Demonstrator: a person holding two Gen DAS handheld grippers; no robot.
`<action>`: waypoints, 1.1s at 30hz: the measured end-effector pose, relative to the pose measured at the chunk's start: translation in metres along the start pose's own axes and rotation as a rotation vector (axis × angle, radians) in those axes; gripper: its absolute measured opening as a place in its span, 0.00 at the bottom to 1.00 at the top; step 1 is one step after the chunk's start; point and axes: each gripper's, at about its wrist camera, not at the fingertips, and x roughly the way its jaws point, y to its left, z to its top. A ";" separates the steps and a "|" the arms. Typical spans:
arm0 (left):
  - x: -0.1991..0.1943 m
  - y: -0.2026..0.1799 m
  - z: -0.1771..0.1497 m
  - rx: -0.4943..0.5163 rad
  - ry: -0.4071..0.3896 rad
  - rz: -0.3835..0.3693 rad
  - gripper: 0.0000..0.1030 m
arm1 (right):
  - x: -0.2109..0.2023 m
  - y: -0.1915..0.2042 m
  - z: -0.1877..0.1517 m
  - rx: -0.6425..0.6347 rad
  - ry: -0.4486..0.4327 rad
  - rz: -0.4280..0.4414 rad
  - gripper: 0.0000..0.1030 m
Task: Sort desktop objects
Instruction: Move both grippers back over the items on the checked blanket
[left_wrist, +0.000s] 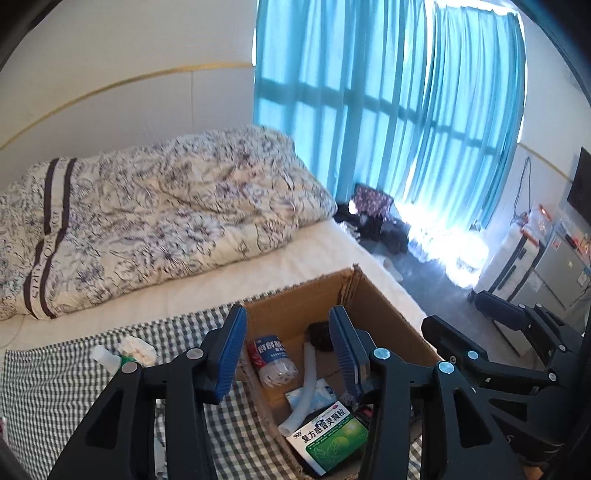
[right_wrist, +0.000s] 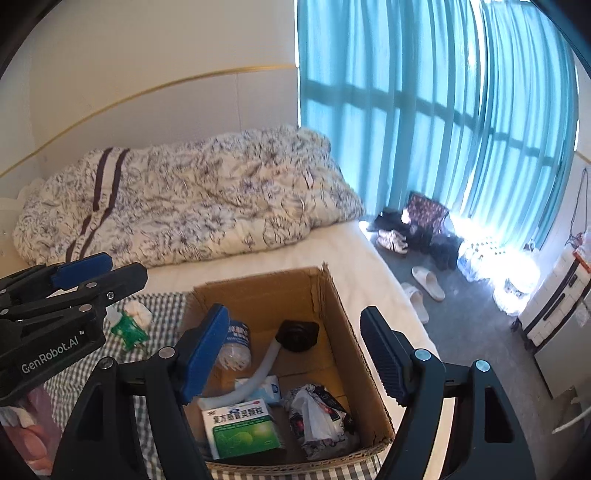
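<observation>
Checked cloth covers bed beside turquoise curtains.

The green medicine box is partly hidden behind a gripper finger in the left wrist view. The small green bottle (label unreadable) sits half-covered. Something pink is cut off at the frame's edge.

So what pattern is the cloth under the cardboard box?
Grey-and-white gingham check cloth, clearest in the left wrist view.

Sunlit teal curtains behind a bed with floral quilt; grey floor.
</observation>
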 end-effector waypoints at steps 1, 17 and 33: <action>-0.006 0.002 0.001 -0.003 -0.010 0.001 0.49 | -0.006 0.002 0.001 -0.002 -0.012 0.000 0.72; -0.089 0.046 -0.009 -0.036 -0.141 0.054 0.60 | -0.082 0.030 -0.001 0.000 -0.176 0.032 0.78; -0.149 0.106 -0.030 -0.058 -0.247 0.141 1.00 | -0.117 0.070 -0.006 -0.019 -0.292 0.076 1.00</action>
